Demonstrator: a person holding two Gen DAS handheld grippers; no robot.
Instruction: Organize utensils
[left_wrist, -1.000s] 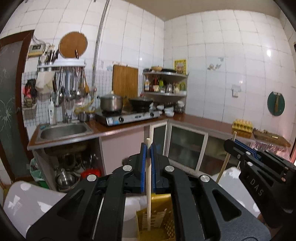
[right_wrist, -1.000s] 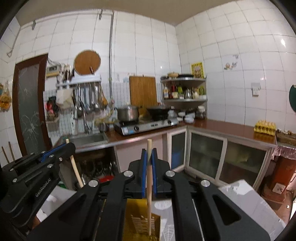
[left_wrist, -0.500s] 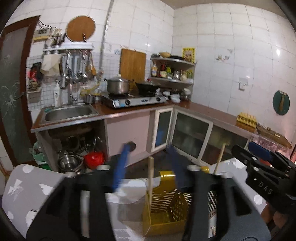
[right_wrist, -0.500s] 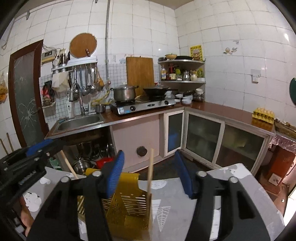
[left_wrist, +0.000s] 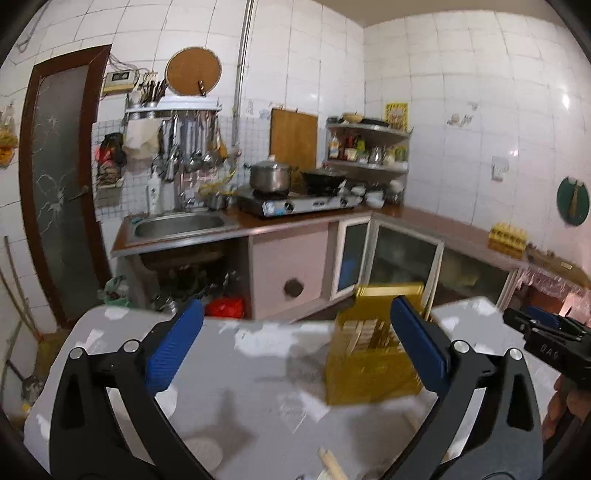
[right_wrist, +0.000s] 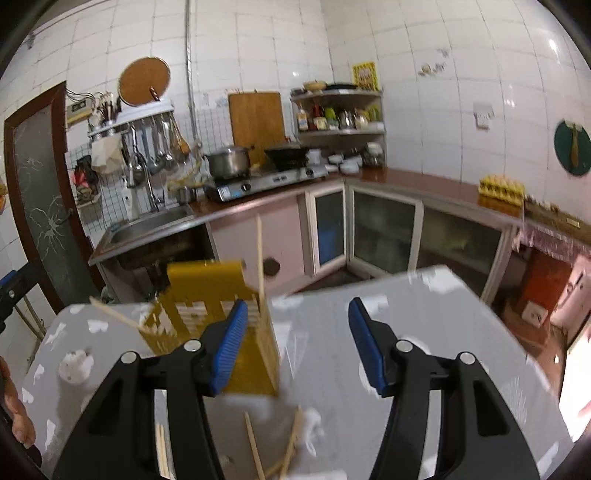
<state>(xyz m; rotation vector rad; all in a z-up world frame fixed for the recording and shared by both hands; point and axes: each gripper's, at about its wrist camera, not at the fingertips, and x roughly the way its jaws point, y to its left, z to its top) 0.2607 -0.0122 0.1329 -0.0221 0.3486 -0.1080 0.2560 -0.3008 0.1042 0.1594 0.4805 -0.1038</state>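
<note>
**Both claws empty over the bench, chopsticks in and around the yellow holder**

The left claw (left_wrist: 295, 347) is spreading its jaws, already very wide, with nothing between the blue pads but the grey, white-patterned bench (left_wrist: 258, 369) below. The right claw (right_wrist: 295, 343) stands about half open and grips nothing; its left pad overlaps the front of the yellow holder (right_wrist: 207, 291) in the right wrist view, though contact cannot be told.

The yellow perforated holder (left_wrist: 369, 354) stands upright on the bench, toward the right of the left claw's span and toward the left of the right claw's. 1 wooden chopstick (right_wrist: 260, 258) rises nearly upright from its right side, and another chopstick (right_wrist: 114, 314) leans out low to the left of the holder. Several loose chopsticks (right_wrist: 284, 450) lie on the bench near the camera, between the right claw's arms. The end of a stick (left_wrist: 332, 461) also shows at the bottom of the left wrist view.

Part of the right claw's black body shows at the right edge of the left wrist view, with the person's hand (left_wrist: 565, 406) beneath it. Beyond the bench are a sink (left_wrist: 177, 225), a stove (left_wrist: 295, 203) with a steel pot (left_wrist: 271, 175), and a wall rack of hanging utensils (left_wrist: 184, 144).
</note>
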